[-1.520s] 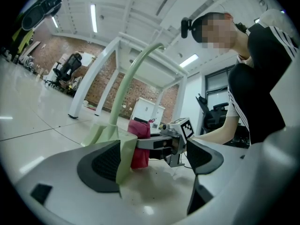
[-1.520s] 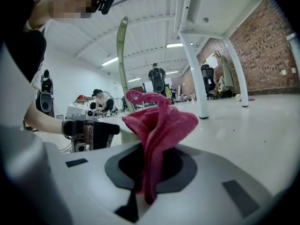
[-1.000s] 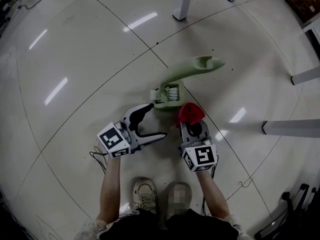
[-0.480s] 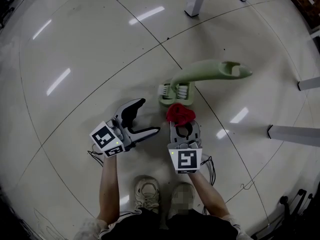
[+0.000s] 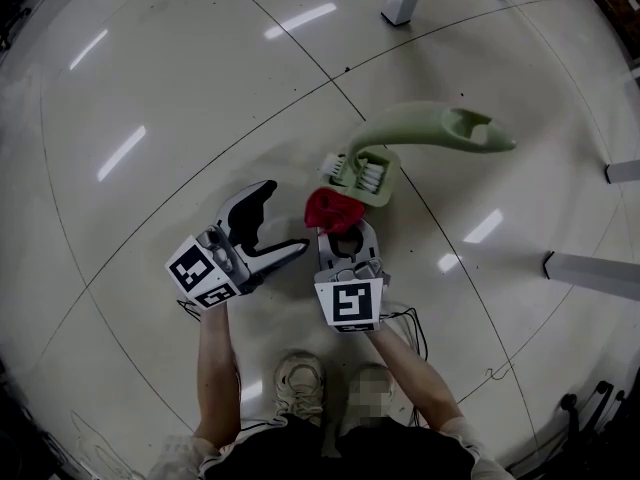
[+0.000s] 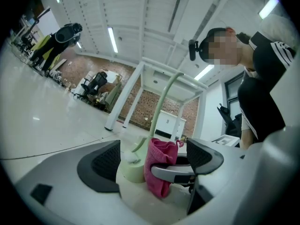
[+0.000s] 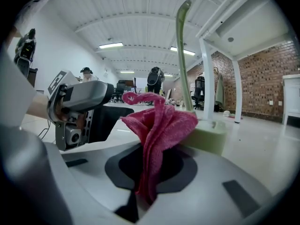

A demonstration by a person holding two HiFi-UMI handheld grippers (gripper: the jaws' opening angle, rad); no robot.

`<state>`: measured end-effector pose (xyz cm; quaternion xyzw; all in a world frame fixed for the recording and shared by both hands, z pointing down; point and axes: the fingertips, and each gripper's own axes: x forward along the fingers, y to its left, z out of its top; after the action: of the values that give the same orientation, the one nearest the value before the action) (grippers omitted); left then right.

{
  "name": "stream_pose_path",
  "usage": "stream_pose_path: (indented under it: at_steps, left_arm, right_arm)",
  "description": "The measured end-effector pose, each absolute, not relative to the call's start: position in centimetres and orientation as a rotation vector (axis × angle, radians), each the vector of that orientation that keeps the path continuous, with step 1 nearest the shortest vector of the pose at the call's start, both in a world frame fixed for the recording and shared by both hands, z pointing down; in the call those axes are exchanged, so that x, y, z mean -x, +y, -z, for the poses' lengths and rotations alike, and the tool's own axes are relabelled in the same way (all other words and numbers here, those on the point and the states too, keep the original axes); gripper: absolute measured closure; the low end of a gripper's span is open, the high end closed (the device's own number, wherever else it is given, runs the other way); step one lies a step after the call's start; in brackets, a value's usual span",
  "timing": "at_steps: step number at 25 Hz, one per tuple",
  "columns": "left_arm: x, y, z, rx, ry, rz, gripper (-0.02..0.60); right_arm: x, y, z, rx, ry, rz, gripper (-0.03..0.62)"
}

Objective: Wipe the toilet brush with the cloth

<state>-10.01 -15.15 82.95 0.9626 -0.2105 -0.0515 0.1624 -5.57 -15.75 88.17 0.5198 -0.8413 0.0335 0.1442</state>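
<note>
Shifting since second ago: right gripper [image 5: 337,231], fingers [image 7: 183,170] clamped on cloth [image 5: 333,208], now at brush [image 5: 420,125] 7 o'clock, previously 5; left gripper [image 5: 283,218] wide open, empty.

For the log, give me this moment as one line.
right gripper: shut on red cloth | left gripper: open, empty | toilet brush: upright, cloth near its base

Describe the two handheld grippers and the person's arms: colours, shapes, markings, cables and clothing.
Both are light grey plastic tools. The left gripper has curved fingers lined with black textured pads; the right gripper matches. Each carries a white cube with black square markers, and thin dark cables trail behind. The forearms are bare; the person wears a dark top with white stripes.
</note>
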Motion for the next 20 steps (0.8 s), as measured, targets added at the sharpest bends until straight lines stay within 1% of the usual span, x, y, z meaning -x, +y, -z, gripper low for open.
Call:
stream_pose_path:
  at_steps: [8,11,16,20]
  left_arm:
    - [9.3,-15.8,-82.8,-2.755,-0.568,0.164,0.140]
    - [6.9,-15.8,-83.0,-2.793,-0.470,0.108,0.140]
    - [1.8,-15.1,-83.7,-2.827,-0.292,0.039,0.140]
    - [-0.4,-14.4,-84.8,-2.828,-0.218,-0.024,0.140]
  right_arm:
    - [4.5,-15.5,-87.7,-1.541,-2.438,-0.197,0.562]
    - [1.8,-14.7,-87.7,-1.640,-2.381,-0.270,0.562]
    - [-3.5,-12.6,-87.3,-1.814,-2.256,-0.288,0.562]
    - [-7.2,-12.1,-88.1,-1.934,-2.156,-0.391,0.562]
